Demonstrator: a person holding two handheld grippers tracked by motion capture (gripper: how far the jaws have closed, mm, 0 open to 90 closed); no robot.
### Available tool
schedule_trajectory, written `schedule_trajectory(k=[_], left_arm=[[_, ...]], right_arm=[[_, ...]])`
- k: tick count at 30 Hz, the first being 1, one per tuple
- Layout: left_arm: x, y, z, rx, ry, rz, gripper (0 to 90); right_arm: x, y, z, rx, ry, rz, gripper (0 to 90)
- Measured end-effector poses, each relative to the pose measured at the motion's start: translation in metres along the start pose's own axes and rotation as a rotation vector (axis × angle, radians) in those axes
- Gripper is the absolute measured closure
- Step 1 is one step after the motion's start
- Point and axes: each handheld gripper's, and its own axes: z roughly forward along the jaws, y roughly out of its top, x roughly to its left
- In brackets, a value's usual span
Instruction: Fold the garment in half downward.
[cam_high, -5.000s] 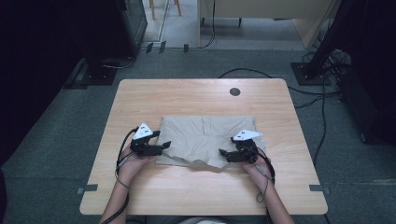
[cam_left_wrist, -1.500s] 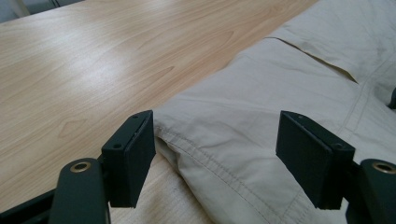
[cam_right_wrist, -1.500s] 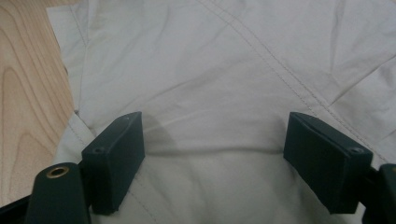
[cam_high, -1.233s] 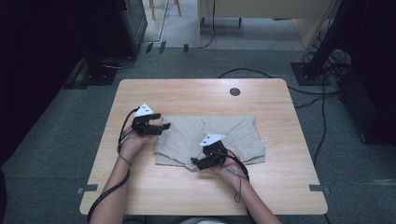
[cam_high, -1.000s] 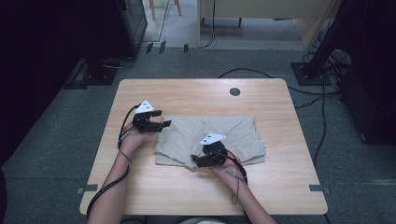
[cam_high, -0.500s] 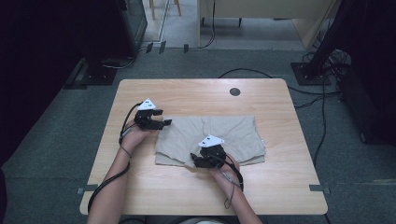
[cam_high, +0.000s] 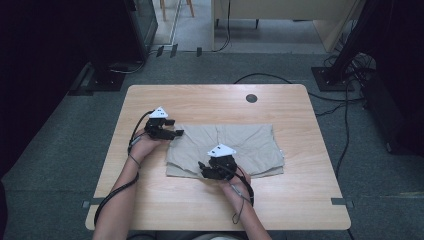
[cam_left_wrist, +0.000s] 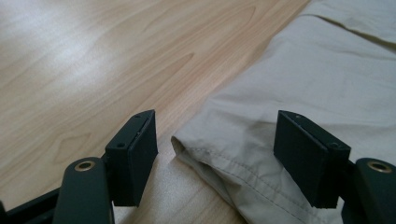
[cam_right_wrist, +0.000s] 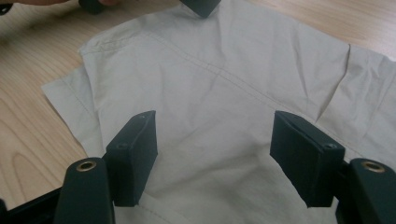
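no readable text, labels or signs

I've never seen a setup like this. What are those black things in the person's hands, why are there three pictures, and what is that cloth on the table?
There is no robot here: a person holds a hand tool with two black jaws in each hand. In the high view, taken from above the person's side, the left gripper sits at the far left corner of a beige folded garment, and the right gripper rests over its near edge. The garment lies on a wooden table.

The other two pictures come from small cameras riding on the tools, looking out between their jaws. The left gripper view shows open jaws on either side of a hemmed corner of the cloth. The right gripper view shows open jaws above the cloth's seamed middle. Nothing is held at this moment; both tools are open.
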Motion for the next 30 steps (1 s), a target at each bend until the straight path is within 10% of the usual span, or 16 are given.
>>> schedule_trajectory(k=[16, 30], left_arm=[[-0.007, 0.001, 0.004, 0.04, 0.039, 0.06, 32.2], [-0.008, 0.001, 0.004, 0.039, 0.05, 0.06, 33.4]], right_arm=[[0.03, 0.003, 0.009, -0.052, -0.049, 0.073, 32.4], [0.054, 0.01, 0.026, -0.029, -0.085, -0.009, 31.1]])
